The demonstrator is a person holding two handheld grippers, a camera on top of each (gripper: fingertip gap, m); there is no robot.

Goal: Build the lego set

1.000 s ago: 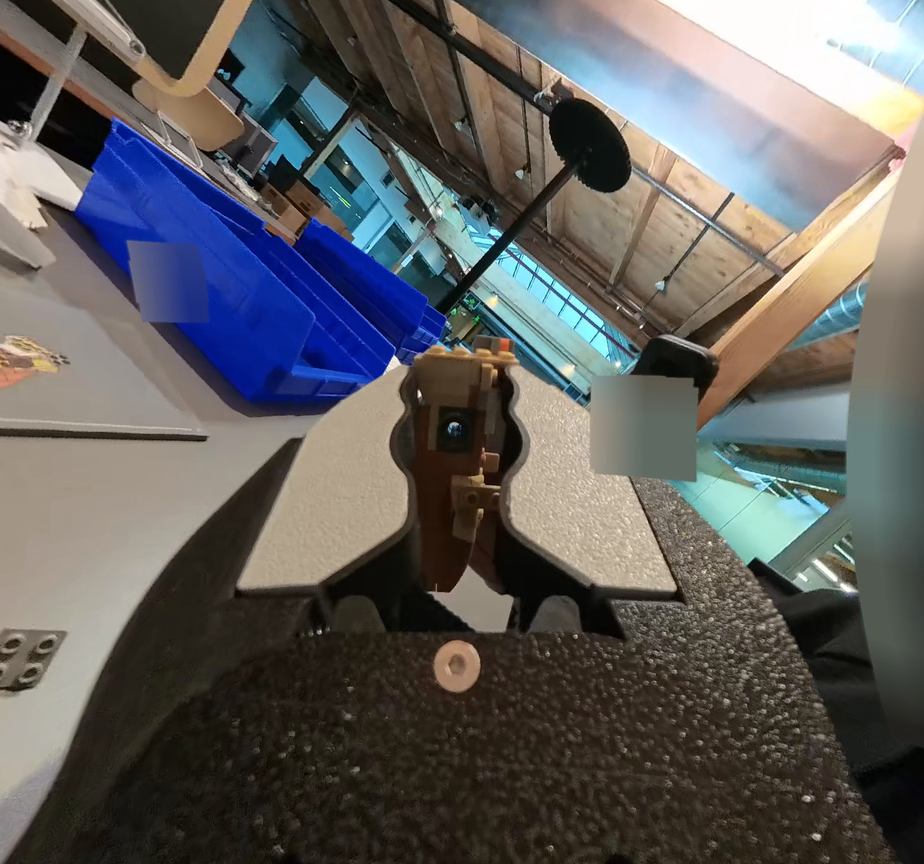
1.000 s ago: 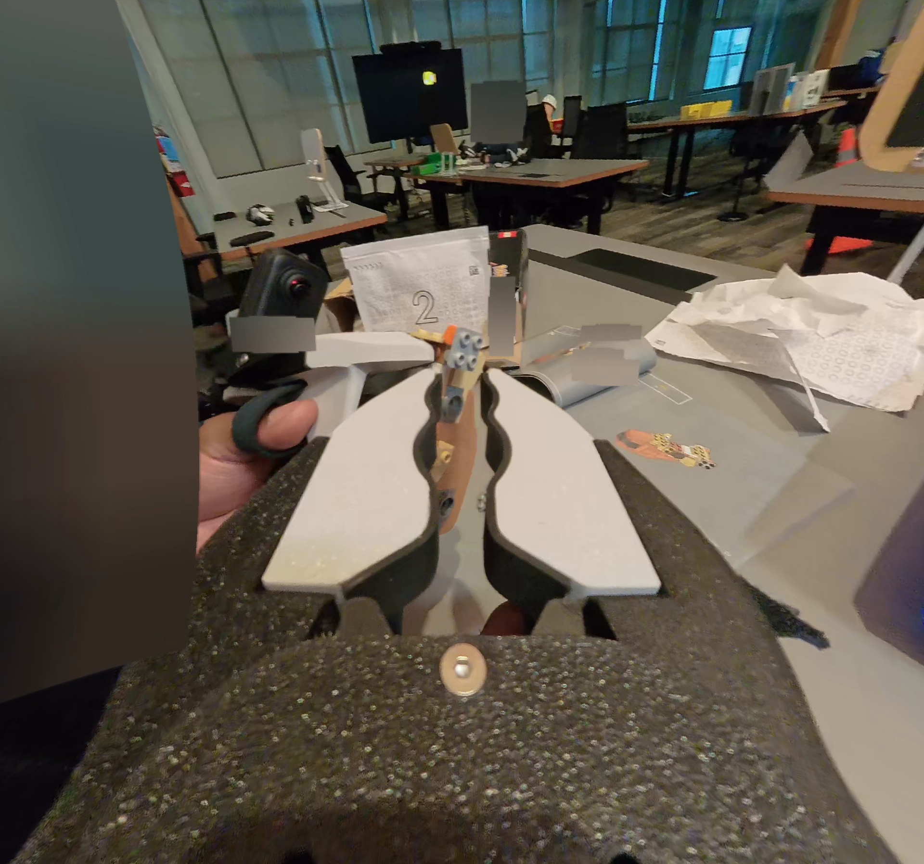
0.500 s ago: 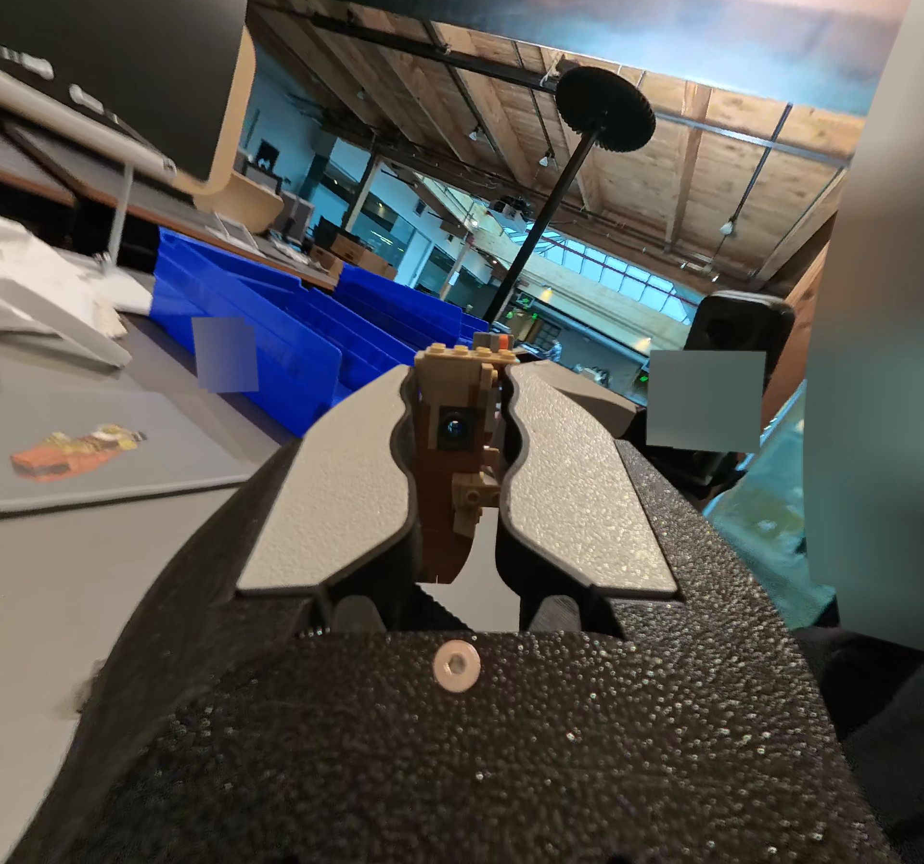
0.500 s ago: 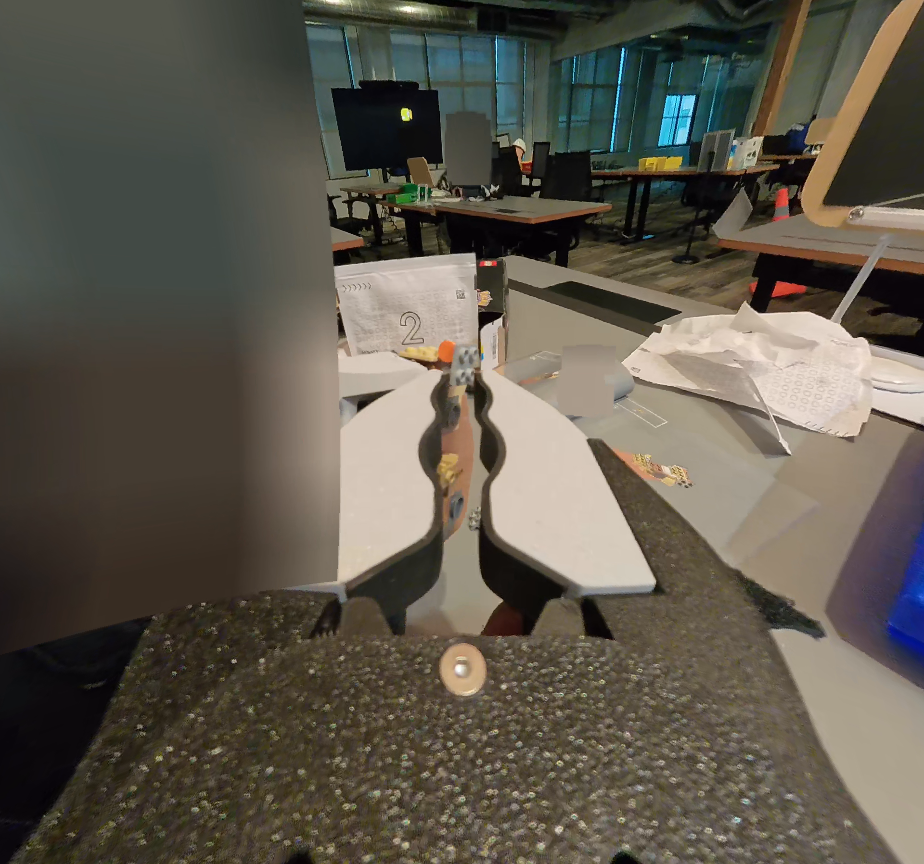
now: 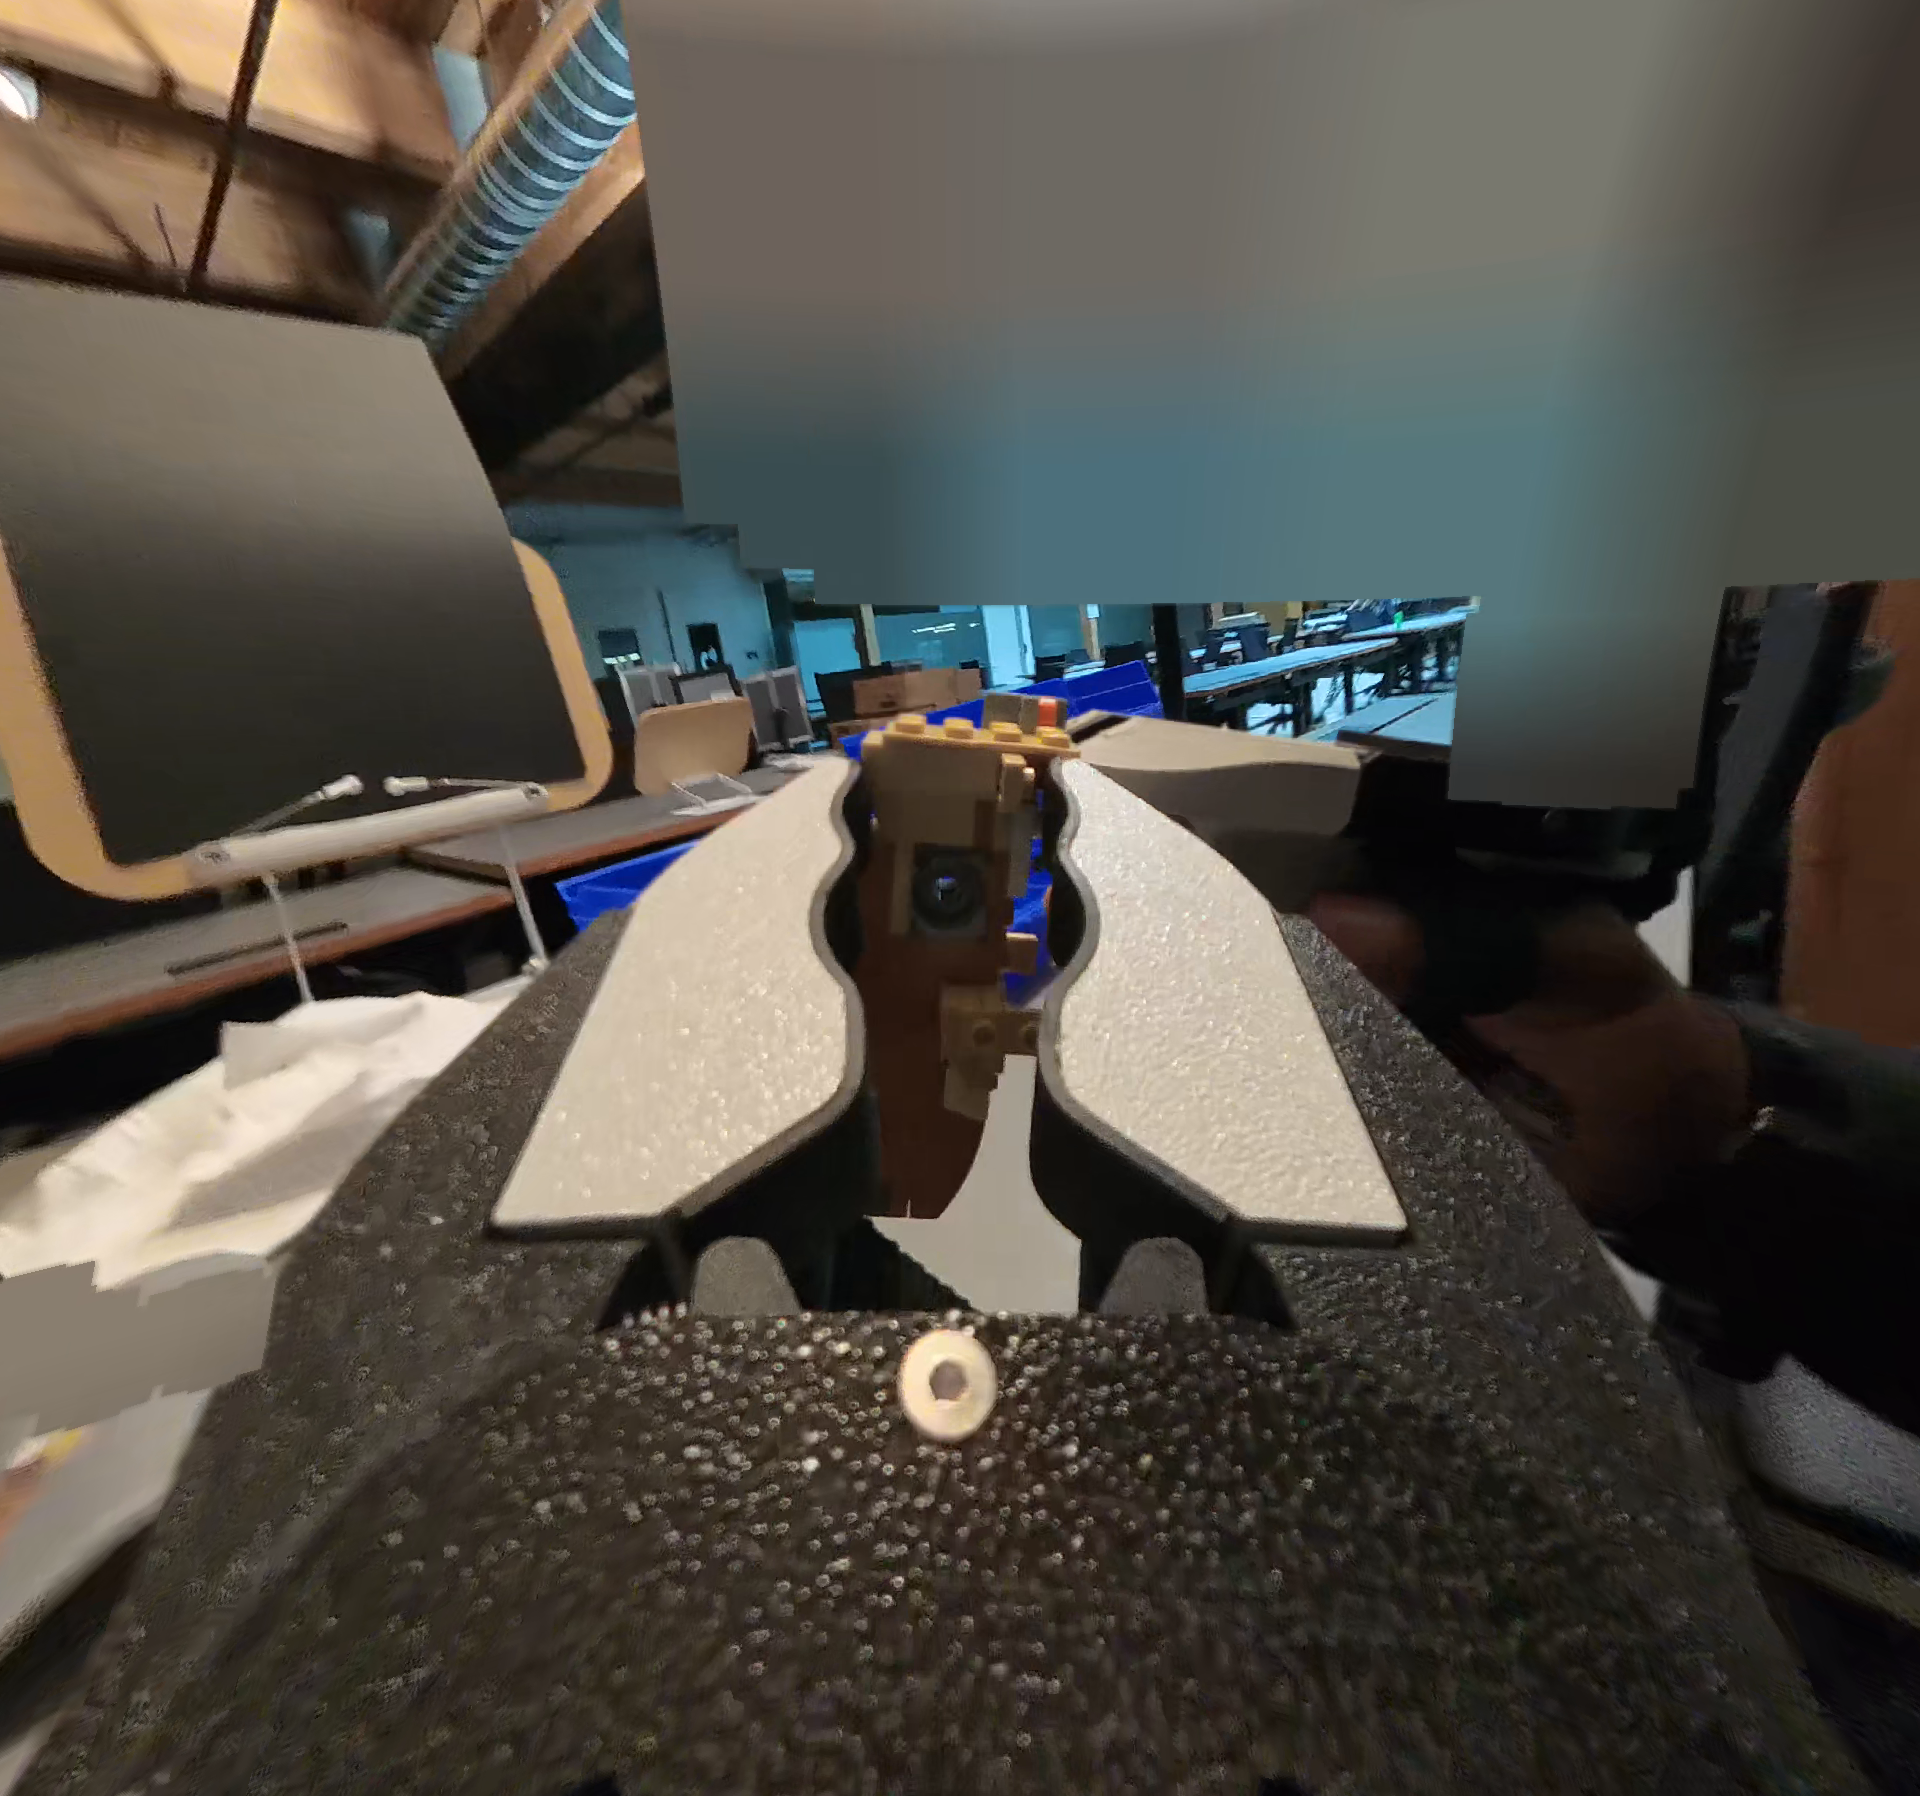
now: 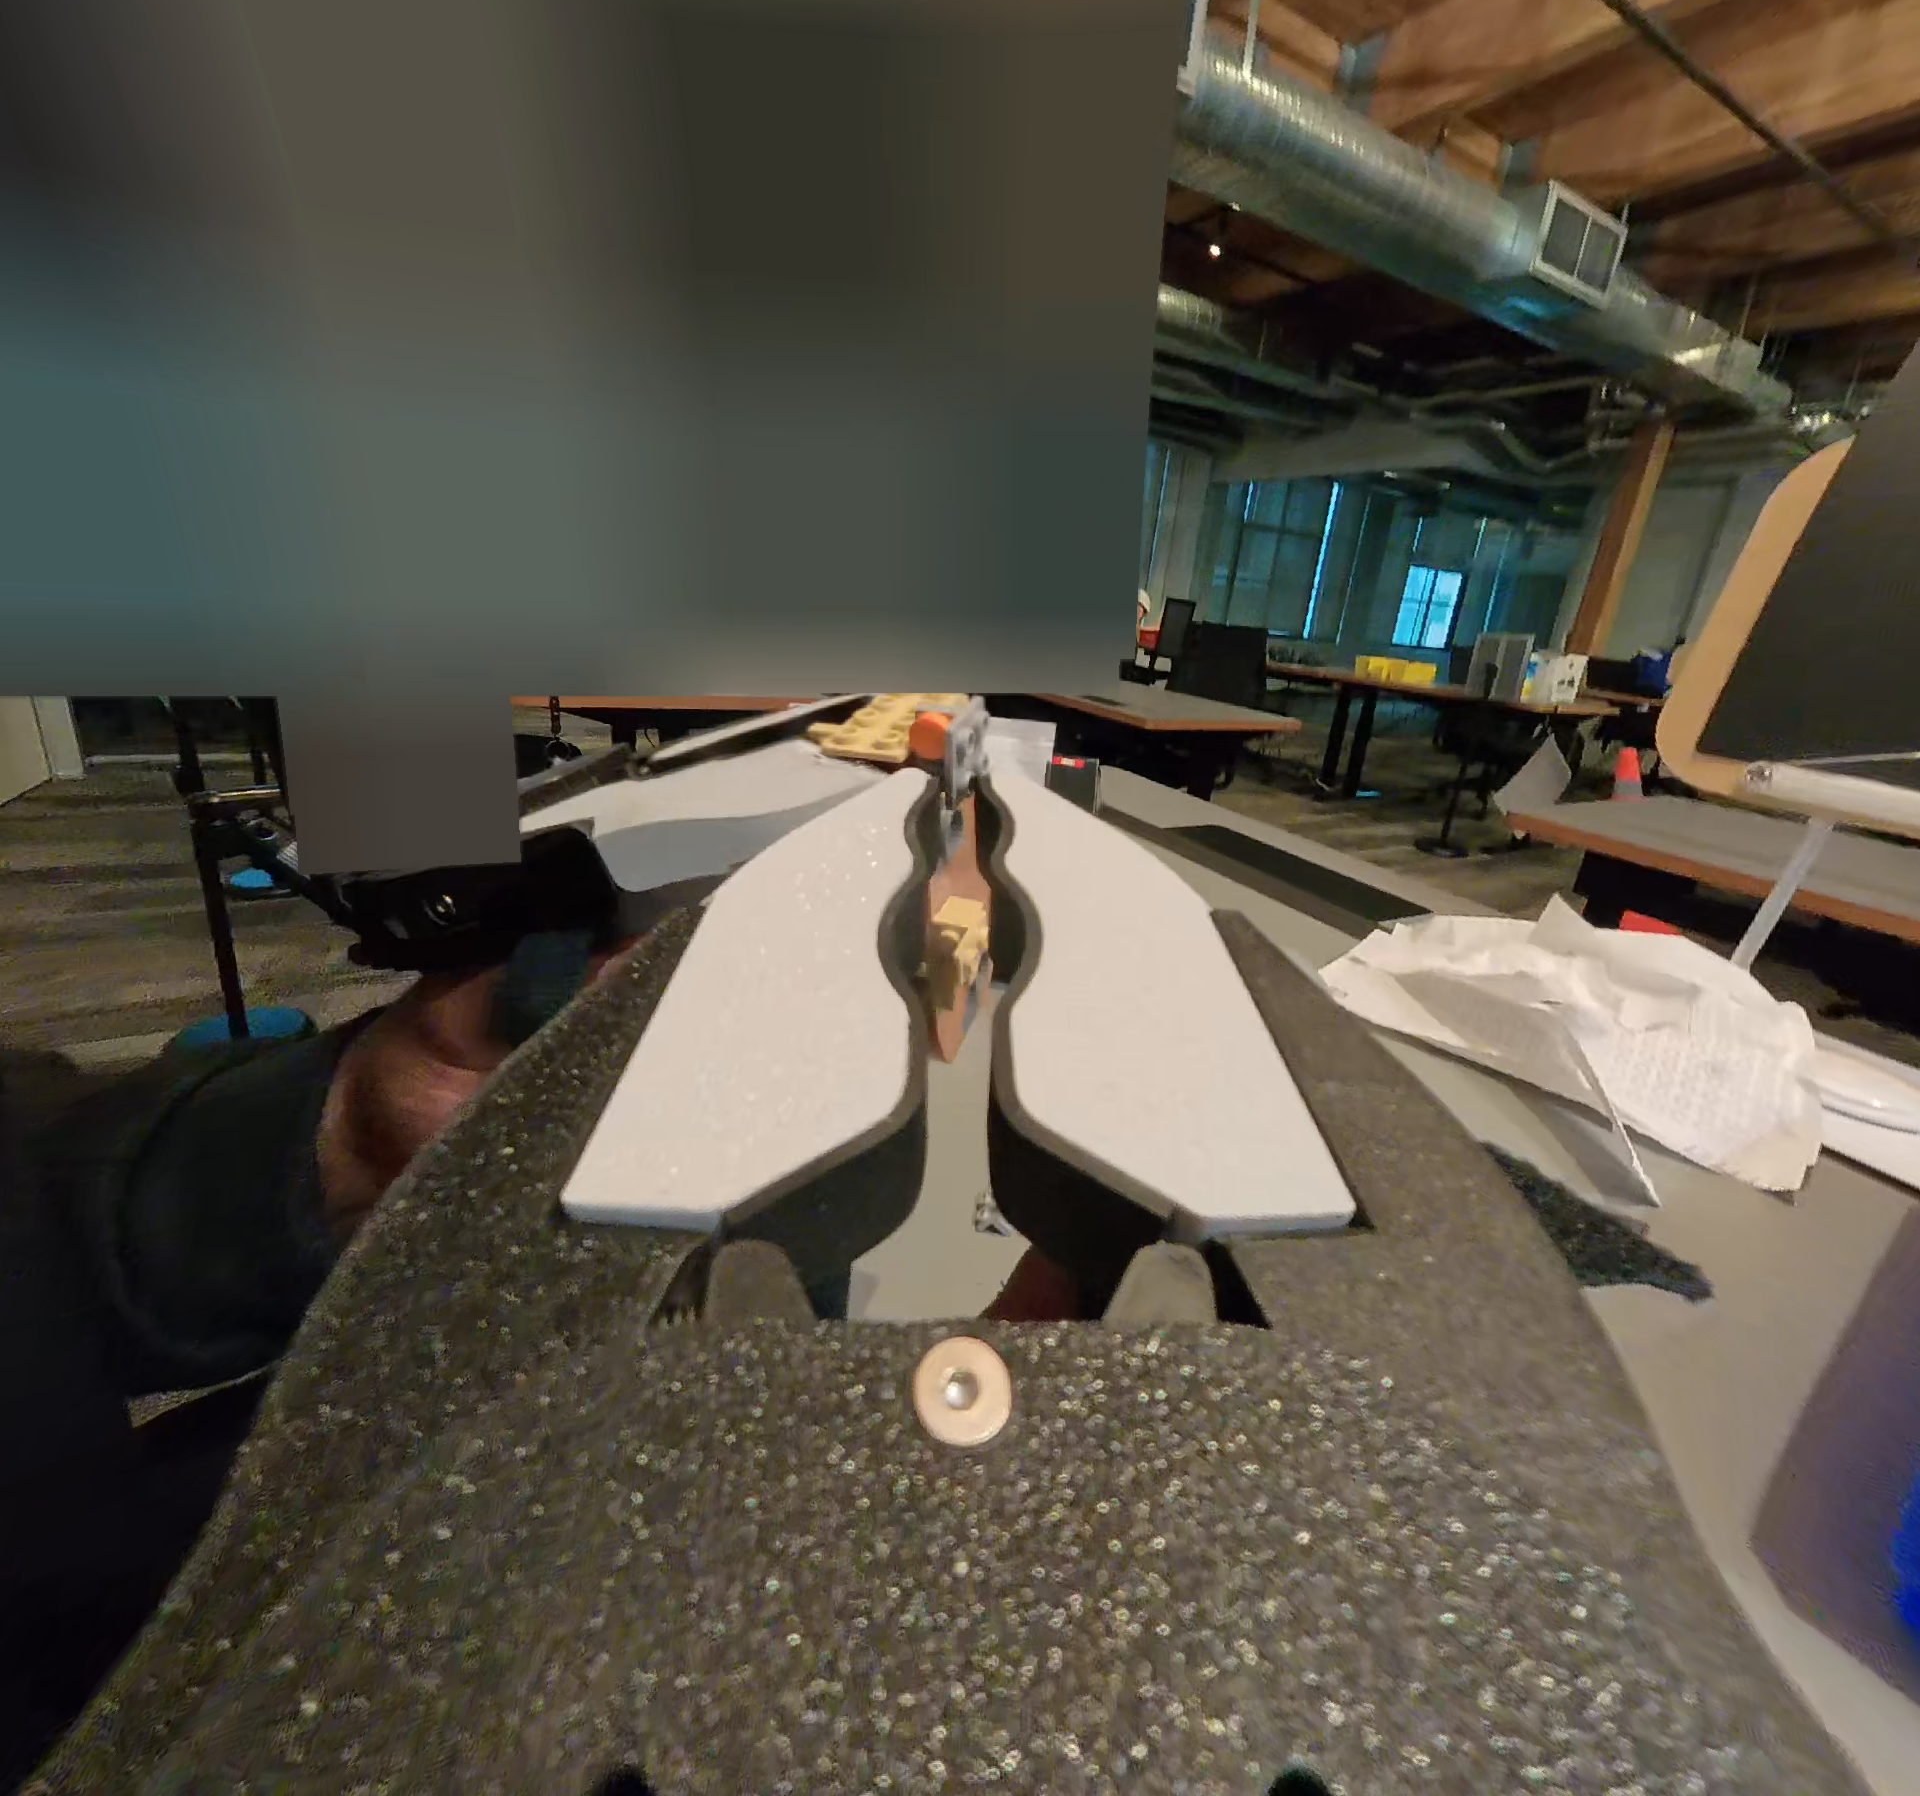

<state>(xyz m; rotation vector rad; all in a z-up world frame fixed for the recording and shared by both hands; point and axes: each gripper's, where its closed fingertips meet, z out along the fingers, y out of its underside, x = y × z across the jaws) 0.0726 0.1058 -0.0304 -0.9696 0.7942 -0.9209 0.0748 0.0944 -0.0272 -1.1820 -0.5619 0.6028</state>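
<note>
Left wrist view: brown-and-tan lego assembly (image 5: 940, 957) is clamped in the left hand-held gripper (image 5: 951, 811), the right hand-held gripper (image 6: 961, 811) closed on its own brown piece (image 6: 954, 925) (both held above the tabletop (image 6: 1704, 1258)), so misaligned pressing could pop bricks loose.

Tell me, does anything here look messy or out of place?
Mostly the crumpled white paper heaped loosely on the grey table. Otherwise, both the left gripper and the right gripper pinch one brown-and-tan lego build held in the air.
</note>
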